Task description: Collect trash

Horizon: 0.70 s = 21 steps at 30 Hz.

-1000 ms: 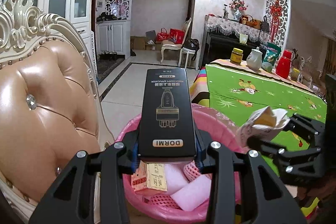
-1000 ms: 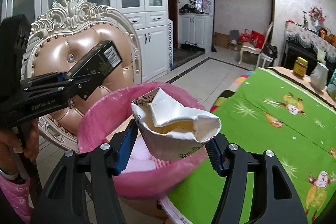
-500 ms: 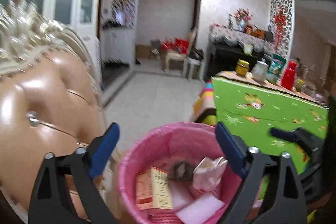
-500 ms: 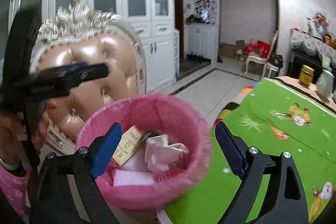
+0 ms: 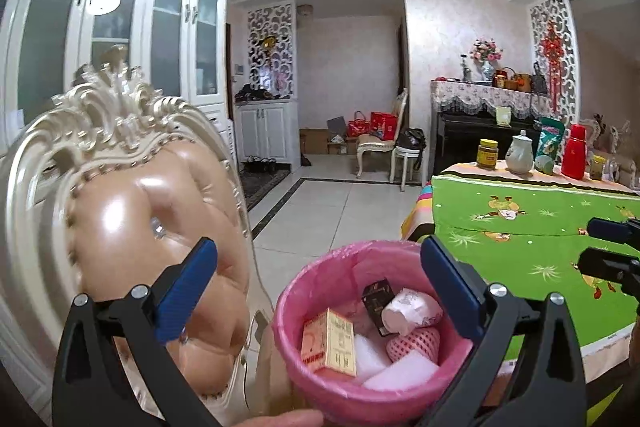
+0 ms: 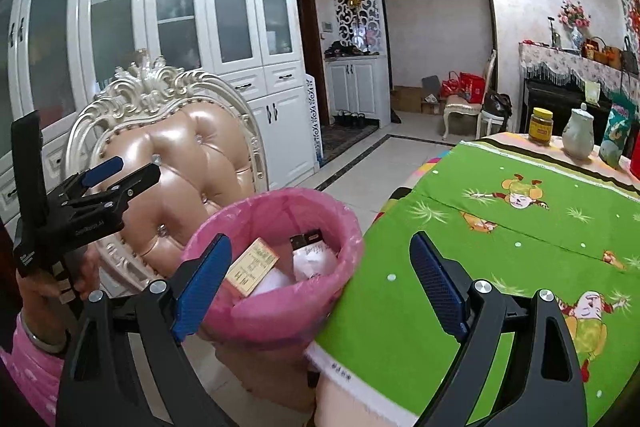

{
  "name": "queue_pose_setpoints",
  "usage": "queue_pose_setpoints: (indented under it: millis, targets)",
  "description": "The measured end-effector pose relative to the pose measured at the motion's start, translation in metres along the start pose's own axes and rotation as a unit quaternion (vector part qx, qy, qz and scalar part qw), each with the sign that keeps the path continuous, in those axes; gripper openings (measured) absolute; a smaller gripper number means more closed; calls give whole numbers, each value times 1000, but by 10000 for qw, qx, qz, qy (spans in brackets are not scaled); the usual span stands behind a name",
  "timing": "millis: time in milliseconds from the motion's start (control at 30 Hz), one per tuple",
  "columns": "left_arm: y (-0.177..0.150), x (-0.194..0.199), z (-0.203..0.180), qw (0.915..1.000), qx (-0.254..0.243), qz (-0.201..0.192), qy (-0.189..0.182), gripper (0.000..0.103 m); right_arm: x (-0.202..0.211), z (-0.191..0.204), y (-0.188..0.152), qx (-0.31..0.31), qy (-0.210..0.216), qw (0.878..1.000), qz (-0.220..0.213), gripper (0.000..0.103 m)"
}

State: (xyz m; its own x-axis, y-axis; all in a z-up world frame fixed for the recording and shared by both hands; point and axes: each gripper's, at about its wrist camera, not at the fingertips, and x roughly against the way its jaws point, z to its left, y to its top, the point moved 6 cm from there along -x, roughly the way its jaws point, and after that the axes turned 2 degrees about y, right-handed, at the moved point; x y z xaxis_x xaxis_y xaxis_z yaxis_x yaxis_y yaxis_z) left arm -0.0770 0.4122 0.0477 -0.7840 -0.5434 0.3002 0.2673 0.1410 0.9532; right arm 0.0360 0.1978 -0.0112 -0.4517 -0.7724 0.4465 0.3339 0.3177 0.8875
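A bin lined with a pink bag (image 5: 304,287) (image 6: 340,223) stands beside the table. In it lie a black box (image 5: 377,299), a crumpled paper cup (image 5: 412,311), an orange carton (image 5: 329,343) (image 6: 251,267), white foam pieces (image 5: 400,371) and a pink foam net (image 5: 414,341). My left gripper (image 5: 318,291) is open and empty above and behind the bin; it also shows at the left of the right wrist view (image 6: 120,173). My right gripper (image 6: 320,279) is open and empty over the bin's near side.
An ornate cream chair with a tan padded back (image 5: 132,211) (image 6: 188,155) stands left of the bin. The table with a green cartoon cloth (image 5: 532,227) (image 6: 500,227) is on the right, carrying a jar (image 5: 487,154), a white jug (image 5: 519,153) and a red flask (image 5: 574,157).
Both grippers opened: the black box dropped from my left and the paper cup from my right into the bin. Both grippers then rose and drew back.
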Motion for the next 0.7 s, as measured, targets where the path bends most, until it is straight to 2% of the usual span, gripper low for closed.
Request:
queue_pose_setpoints:
  millis: [100,300,467,700]
  targets:
    - [-14,14,-2,9998,-100,120,117,99,11,9,-11,93,65,9999,51,85]
    - [-46,18,-11,9983,-157,561,-46,99,6,20,-30,264,17,9992,294,85]
    - [-66,12,-21,9968,-172,774,-44,99,-2,12,-42,226,-118,9987,449,85]
    - [-87,8,-34,9944,35,1029,-232,99,-16,3,-51,155,-238,9979,577,85]
